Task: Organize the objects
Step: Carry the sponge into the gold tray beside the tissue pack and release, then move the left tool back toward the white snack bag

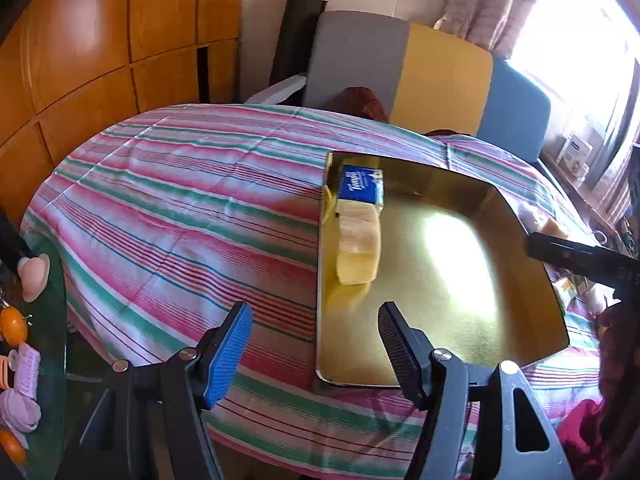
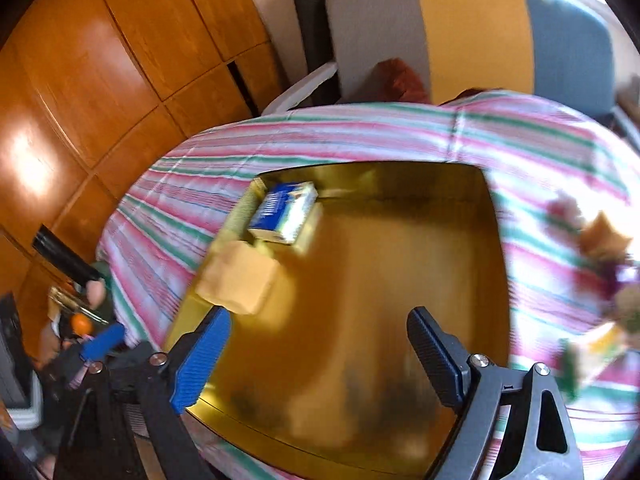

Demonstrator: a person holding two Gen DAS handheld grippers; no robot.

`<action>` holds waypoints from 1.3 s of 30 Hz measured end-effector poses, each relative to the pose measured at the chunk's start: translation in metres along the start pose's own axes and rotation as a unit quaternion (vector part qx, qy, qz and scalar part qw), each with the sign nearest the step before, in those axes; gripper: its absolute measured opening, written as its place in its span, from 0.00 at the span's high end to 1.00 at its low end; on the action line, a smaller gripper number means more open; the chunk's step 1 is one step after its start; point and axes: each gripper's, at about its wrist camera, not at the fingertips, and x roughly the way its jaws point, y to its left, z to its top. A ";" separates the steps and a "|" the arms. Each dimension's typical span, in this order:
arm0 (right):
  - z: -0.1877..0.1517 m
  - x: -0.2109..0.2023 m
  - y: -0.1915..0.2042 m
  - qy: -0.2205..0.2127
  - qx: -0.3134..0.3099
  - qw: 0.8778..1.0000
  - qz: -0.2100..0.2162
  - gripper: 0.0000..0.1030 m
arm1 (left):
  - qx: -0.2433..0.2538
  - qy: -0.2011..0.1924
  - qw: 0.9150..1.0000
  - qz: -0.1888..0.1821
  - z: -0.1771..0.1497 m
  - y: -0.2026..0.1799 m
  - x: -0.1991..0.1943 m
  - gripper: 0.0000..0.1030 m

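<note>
Though partly blurred, blue "Tempo" pack (image 1: 361,189) in gold tray (image 1: 460,300)

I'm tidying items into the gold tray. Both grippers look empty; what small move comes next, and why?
Probably swing the open right gripper toward the loose items right of the tray; only the blue box and yellow block lie inside.

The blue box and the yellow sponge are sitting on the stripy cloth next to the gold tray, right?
Not quite. The blue box and the yellow sponge sit inside the gold tray, along its left side, not on the stripy cloth. The left wrist view shows it clearly.
</note>
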 end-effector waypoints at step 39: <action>-0.100 -0.163 -0.359 -0.129 0.432 0.874 -0.180 0.00 | 0.144 0.045 0.984 -0.095 -0.005 -0.128 -0.005 0.36</action>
